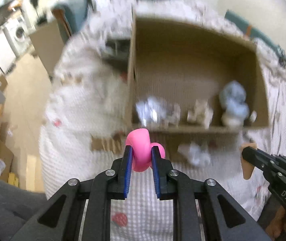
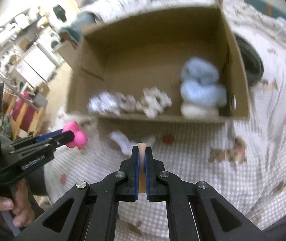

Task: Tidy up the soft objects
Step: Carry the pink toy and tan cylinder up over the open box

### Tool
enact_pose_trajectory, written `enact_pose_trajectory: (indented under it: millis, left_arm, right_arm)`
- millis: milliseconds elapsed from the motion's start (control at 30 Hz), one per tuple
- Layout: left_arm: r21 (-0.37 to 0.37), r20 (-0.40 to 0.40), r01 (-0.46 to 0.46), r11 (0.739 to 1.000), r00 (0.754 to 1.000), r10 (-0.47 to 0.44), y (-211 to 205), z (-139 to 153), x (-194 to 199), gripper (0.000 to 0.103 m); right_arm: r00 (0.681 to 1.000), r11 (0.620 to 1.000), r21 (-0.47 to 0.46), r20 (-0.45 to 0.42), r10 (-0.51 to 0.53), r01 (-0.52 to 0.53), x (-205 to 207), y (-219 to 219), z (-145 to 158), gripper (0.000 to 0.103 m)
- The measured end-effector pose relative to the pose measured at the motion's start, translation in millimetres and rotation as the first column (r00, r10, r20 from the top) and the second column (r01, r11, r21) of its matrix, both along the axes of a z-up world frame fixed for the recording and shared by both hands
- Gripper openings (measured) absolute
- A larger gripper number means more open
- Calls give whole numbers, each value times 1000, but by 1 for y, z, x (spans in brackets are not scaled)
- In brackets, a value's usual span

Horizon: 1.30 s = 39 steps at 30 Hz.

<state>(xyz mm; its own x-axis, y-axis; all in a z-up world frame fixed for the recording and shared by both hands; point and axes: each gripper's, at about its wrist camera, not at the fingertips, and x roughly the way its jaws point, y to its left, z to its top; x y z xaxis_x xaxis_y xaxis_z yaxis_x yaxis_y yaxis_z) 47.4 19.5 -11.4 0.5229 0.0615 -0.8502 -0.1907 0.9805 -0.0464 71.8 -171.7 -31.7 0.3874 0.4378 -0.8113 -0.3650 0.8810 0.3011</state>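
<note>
Open cardboard box [image 2: 235, 60] on the checked bedspread [image 2: 233, 170], already holding blue-and-white plush [image 2: 201, 88] and pale bundles. Just before its near wall: left gripper [image 1: 142, 152] pinching a pink rubber duck [image 1: 140, 148], right gripper [image 2: 141, 154] pressed on a thin peach piece [image 2: 142, 147], presumably both bound for the box.

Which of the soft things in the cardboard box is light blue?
The fluffy light blue one at the box's right end; the others are white or greyish.
</note>
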Motion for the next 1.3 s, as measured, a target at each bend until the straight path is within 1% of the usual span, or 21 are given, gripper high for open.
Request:
enact_pose_trajectory:
  millis: [67,133,167,267,400,600,733,900,1000,1100,1200,1300]
  left_arm:
    - [35,87,8,999,996,-10,-3,20,-8,17]
    - [63,145,7,998,989,-16,-6,32,-12,17]
    - [66,165,6,998,986,-17,-7,37,-13,17]
    - [52,201,-8,999,980,-2,-4,46,-13,17]
    - [17,223,-15,1000,975,11,1,58,-11,17]
    - [0,222,16,1000,975,-16,4,74,17,17]
    - [10,222,39,999,974,-40,1,80,39,17]
    - [36,215,65,997,974,-71,-7,81,67,17]
    - [63,203,74,995,975,-86,-12,74,83,17]
    - [80,175,76,994,980,-89,-15,59,96,17]
    - [52,131,73,996,988,-79,-15,40,103,17]
    - [48,104,74,996,991,-79,-15,26,105,17]
  right_arm:
    - [998,999,42,63,-3,0,-4,-3,15,6]
    - [994,998,69,109,-10,3,-7,-6,25,6]
    - [992,997,76,128,-14,5,-9,-7,29,6]
    - [986,997,82,163,-23,10,-10,-9,36,6]
    - [982,994,108,183,-34,14,-10,-13,45,6]
    - [978,989,146,204,-51,21,1,-21,63,6]
    - [977,985,168,203,-69,34,19,-22,71,6]
    - [971,989,146,231,-61,27,46,-22,80,6]
    - [968,990,134,242,-62,30,63,-22,79,6]
    - [973,990,132,219,-79,50,74,-23,66,6]
    - [978,993,99,192,-87,69,78,-23,48,6]
    - [983,993,96,162,-89,74,81,-21,39,6]
